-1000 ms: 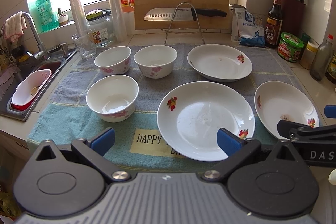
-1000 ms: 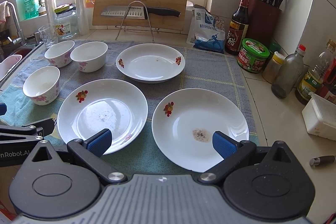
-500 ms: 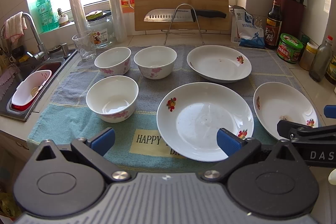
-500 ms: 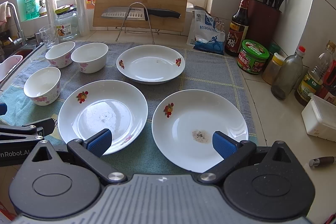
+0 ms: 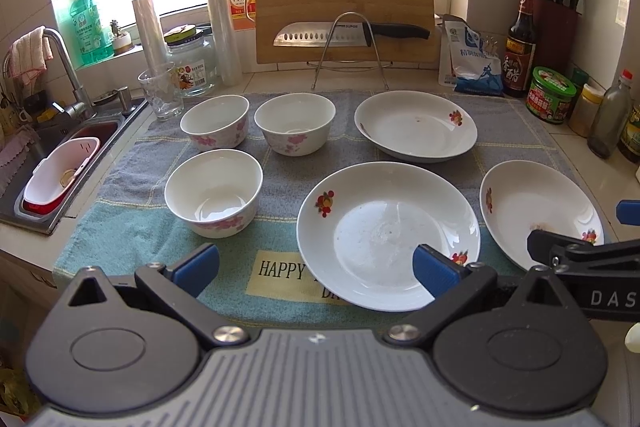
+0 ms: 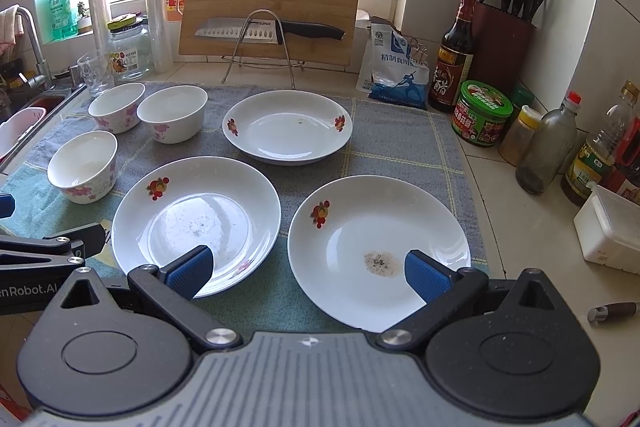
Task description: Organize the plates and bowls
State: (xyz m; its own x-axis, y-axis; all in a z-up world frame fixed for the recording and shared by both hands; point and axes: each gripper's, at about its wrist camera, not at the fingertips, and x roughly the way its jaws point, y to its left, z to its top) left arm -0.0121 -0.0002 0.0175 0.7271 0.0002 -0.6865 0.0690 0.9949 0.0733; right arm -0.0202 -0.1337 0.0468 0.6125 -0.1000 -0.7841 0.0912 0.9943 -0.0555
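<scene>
Three white bowls with pink flowers stand on a towel: a near bowl (image 5: pixel 214 197) (image 6: pixel 82 167), a far left bowl (image 5: pixel 215 121) (image 6: pixel 116 107) and a far right bowl (image 5: pixel 295 123) (image 6: pixel 172 119). Three white flowered plates lie beside them: a back plate (image 5: pixel 416 125) (image 6: pixel 288 125), a middle plate (image 5: pixel 388 233) (image 6: pixel 196 219) and a right plate (image 5: pixel 540 213) (image 6: pixel 378 247) with a dark stain. My left gripper (image 5: pixel 316 269) hovers open, low in front of the middle plate. Open too, my right gripper (image 6: pixel 308 269) hangs between the middle and right plates, holding nothing.
A sink (image 5: pixel 48 163) with a red-and-white strainer lies left. A cutting board (image 5: pixel 344 3) with a knife on a wire stand, a glass (image 5: pixel 160 93) and jars line the back. Bottles, a green jar (image 6: pixel 482 113) and a white box (image 6: pixel 612 231) crowd the right counter.
Both grippers have barely moved; the view has shifted very slightly. Nothing was gripped or released, and the dishes stay in place.
</scene>
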